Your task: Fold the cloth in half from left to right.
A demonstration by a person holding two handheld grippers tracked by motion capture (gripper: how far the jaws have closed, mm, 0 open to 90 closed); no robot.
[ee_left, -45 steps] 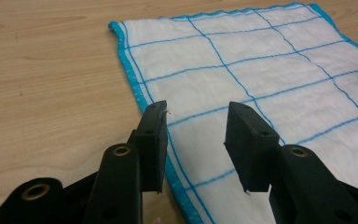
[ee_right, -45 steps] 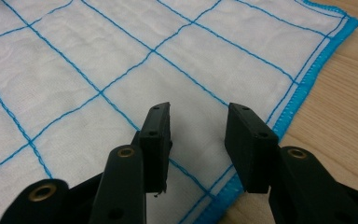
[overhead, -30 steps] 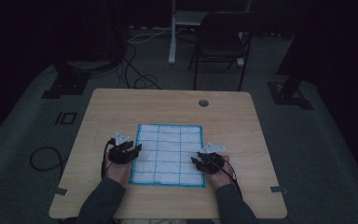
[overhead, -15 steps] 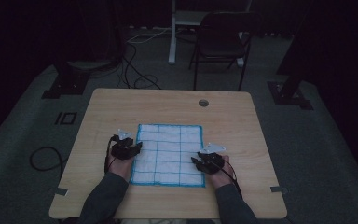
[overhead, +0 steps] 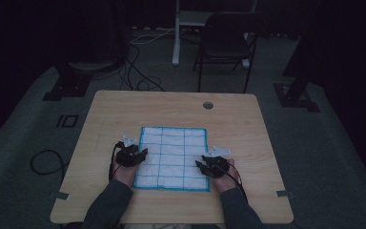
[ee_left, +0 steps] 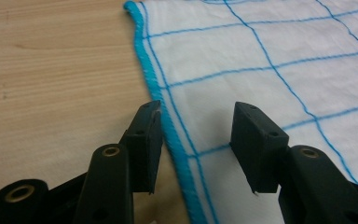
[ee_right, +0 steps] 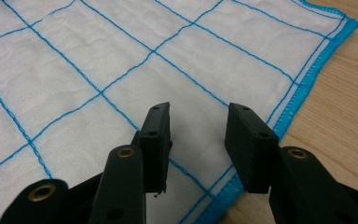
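Note:
A white cloth (overhead: 173, 157) with a blue grid and blue hem lies flat on the wooden table (overhead: 171, 109). My left gripper (overhead: 143, 152) sits at the cloth's left edge. In the left gripper view the left gripper (ee_left: 199, 112) is open, its jaws have just been opening, and the blue hem (ee_left: 156, 88) runs on the table between them, unpinched. My right gripper (overhead: 199, 166) rests over the cloth's near right part. In the right gripper view the right gripper (ee_right: 199, 112) stands open above the cloth (ee_right: 121, 56), with nothing pressed between its pads.
A round cable hole (overhead: 208, 105) sits in the table's far right part. Beyond the table stand a dark chair (overhead: 224, 43) and a white post (overhead: 176, 33). Cables (overhead: 138, 71) lie on the floor, and one loops (overhead: 47, 162) at the left.
The left hand has shifted slightly at the cloth's left edge. The right hand has kept still.

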